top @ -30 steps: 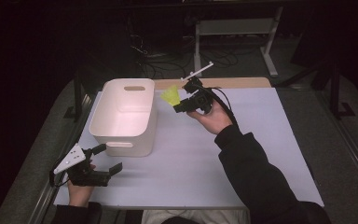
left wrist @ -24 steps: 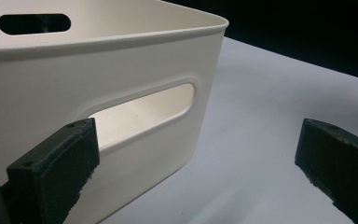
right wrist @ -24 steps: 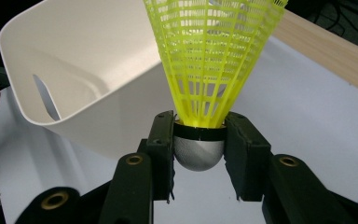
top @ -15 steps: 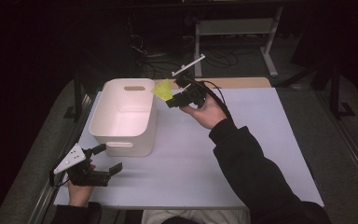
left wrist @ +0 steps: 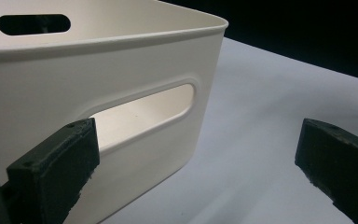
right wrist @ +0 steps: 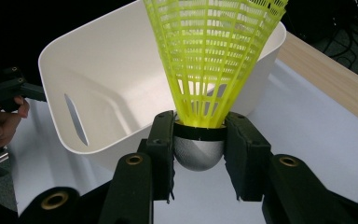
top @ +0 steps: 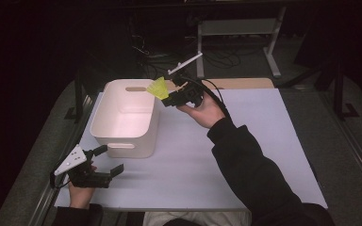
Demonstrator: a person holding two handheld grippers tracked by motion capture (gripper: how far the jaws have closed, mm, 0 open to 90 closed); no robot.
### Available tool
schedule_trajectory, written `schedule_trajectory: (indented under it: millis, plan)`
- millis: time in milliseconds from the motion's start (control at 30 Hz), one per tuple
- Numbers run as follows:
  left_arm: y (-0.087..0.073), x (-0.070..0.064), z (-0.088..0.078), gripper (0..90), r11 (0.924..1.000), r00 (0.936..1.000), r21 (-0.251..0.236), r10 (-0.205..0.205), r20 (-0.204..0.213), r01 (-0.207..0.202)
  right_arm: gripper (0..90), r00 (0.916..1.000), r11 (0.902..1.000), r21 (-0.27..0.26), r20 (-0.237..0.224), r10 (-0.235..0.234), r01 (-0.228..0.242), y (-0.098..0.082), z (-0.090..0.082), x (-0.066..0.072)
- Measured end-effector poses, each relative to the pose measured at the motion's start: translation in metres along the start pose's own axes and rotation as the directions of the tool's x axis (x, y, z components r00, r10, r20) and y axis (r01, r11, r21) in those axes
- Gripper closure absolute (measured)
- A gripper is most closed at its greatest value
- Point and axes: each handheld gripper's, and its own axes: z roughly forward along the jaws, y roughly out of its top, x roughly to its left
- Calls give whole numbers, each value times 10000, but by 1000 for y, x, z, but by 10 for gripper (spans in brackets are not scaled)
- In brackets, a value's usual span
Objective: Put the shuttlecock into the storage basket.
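A yellow plastic shuttlecock [right wrist: 214, 60] with a white rounded cork is clamped at its base by my right gripper [right wrist: 200, 140]. From above, the right gripper [top: 169, 99] holds the shuttlecock [top: 159, 88] in the air at the right rim of the white bin [top: 122, 136]. The bin's inside looks empty. My left gripper [top: 111, 162] rests near the table's front left corner, open, with nothing between its jaws. In the left gripper view the bin [left wrist: 98, 60] with its handle slot stands close in front of the jaws.
A white sheet [top: 264, 141] covers the table, with a wooden strip [top: 245, 83] along its far edge. A metal stand [top: 238, 28] and cables lie on the dark floor beyond. A sleeved forearm [top: 254, 174] crosses the table's right half.
My right gripper has carried the shuttlecock up and to the left, from beside the bin to its right rim. The left gripper has stayed where it was.
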Motion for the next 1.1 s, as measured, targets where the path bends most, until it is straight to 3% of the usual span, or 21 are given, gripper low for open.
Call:
schedule_trajectory:
  millis: [400,1100]
  plan:
    - [0,0,0,0,10000,10000,-1,-5,8,5,632,9995,9996,-109,-154,-260,258,7,0,6]
    - [0,0,0,0,10000,10000,-2,-5,19,5,631,9903,9938,-162,-841,-1109,1099,8,19,24]
